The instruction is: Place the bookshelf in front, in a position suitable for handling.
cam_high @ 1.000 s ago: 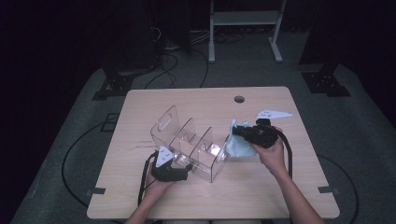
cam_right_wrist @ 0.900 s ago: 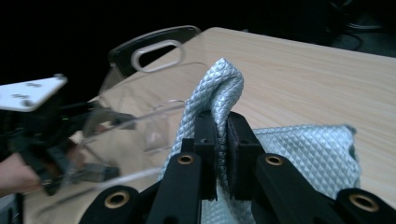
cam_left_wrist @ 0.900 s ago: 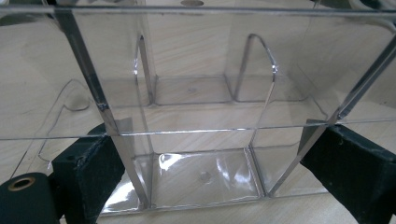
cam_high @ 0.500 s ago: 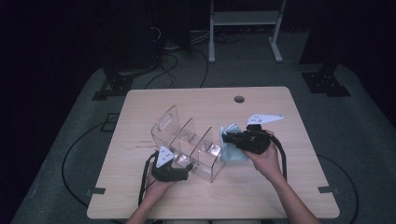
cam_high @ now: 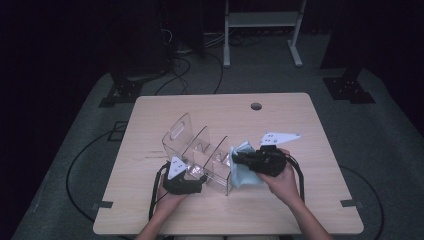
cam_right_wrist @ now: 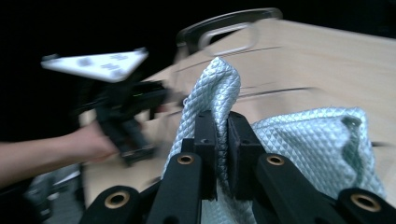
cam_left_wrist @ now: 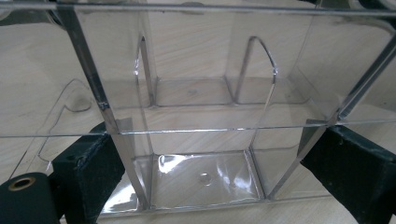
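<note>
Cloth [cam_high: 245,172] is pinched in the right gripper [cam_right_wrist: 222,140], jaws pressed together on a fold, and is held against the right end of the clear box [cam_high: 200,155]. Wiping is judged under way; how much of the box is already cleaned cannot be told. Box is braced by the left gripper [cam_high: 197,181], jaws spread around its near end and apparently clamped on its walls. Box sits mid-table [cam_high: 300,210].
</note>
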`<action>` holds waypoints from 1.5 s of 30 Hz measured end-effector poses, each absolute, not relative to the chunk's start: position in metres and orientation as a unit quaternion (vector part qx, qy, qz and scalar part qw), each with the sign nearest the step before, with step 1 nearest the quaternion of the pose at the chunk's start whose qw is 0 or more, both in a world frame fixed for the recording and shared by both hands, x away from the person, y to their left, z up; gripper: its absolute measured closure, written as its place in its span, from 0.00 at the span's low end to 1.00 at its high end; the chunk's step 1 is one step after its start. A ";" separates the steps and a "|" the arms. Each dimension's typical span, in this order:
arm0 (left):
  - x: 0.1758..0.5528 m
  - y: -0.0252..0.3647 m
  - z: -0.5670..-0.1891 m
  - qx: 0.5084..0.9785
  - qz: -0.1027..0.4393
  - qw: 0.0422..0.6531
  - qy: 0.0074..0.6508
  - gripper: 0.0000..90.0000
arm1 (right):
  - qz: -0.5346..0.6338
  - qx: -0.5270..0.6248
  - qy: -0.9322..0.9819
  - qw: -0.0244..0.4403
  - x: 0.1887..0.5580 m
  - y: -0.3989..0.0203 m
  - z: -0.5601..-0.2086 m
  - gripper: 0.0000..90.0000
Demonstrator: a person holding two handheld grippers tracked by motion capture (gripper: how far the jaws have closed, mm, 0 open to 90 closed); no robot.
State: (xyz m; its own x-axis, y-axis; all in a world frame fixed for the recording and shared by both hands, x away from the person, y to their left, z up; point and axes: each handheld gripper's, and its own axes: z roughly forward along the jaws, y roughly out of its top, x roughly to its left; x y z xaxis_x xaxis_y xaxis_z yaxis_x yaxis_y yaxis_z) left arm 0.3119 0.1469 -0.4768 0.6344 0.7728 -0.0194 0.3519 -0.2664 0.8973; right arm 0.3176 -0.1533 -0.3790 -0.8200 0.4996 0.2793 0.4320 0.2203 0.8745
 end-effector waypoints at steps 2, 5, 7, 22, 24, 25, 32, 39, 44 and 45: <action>0.312 0.147 -0.477 0.766 0.220 0.481 0.365 0.08 | 0.548 0.285 0.785 0.036 0.310 -0.150 -0.380 0.92; 0.312 0.147 -0.477 0.766 0.220 0.481 0.366 0.08 | 0.550 0.294 0.780 0.052 0.309 -0.155 -0.381 0.92; 0.312 0.146 -0.477 0.764 0.220 0.482 0.367 0.08 | 0.554 0.302 0.774 0.050 0.310 -0.158 -0.382 0.92; 0.312 0.146 -0.477 0.763 0.219 0.484 0.367 0.08 | 0.540 0.290 0.787 0.071 0.301 -0.151 -0.380 0.90; 0.312 0.146 -0.477 0.763 0.219 0.484 0.367 0.08 | 0.538 0.283 0.791 0.071 0.300 -0.149 -0.379 0.89; 0.312 0.146 -0.477 0.763 0.219 0.484 0.367 0.08 | 0.536 0.283 0.792 0.069 0.300 -0.149 -0.379 0.88; 0.312 0.146 -0.478 0.763 0.219 0.485 0.368 0.08 | 0.534 0.284 0.794 0.067 0.300 -0.150 -0.378 0.90; 0.312 0.145 -0.477 0.762 0.220 0.485 0.368 0.08 | 0.521 0.289 0.797 0.096 0.299 -0.149 -0.376 0.92; 0.313 0.145 -0.478 0.763 0.219 0.484 0.369 0.08 | 0.523 0.274 0.803 0.077 0.291 -0.141 -0.377 0.92; 0.313 0.145 -0.478 0.764 0.218 0.483 0.368 0.08 | 0.522 0.263 0.807 0.076 0.287 -0.135 -0.378 0.92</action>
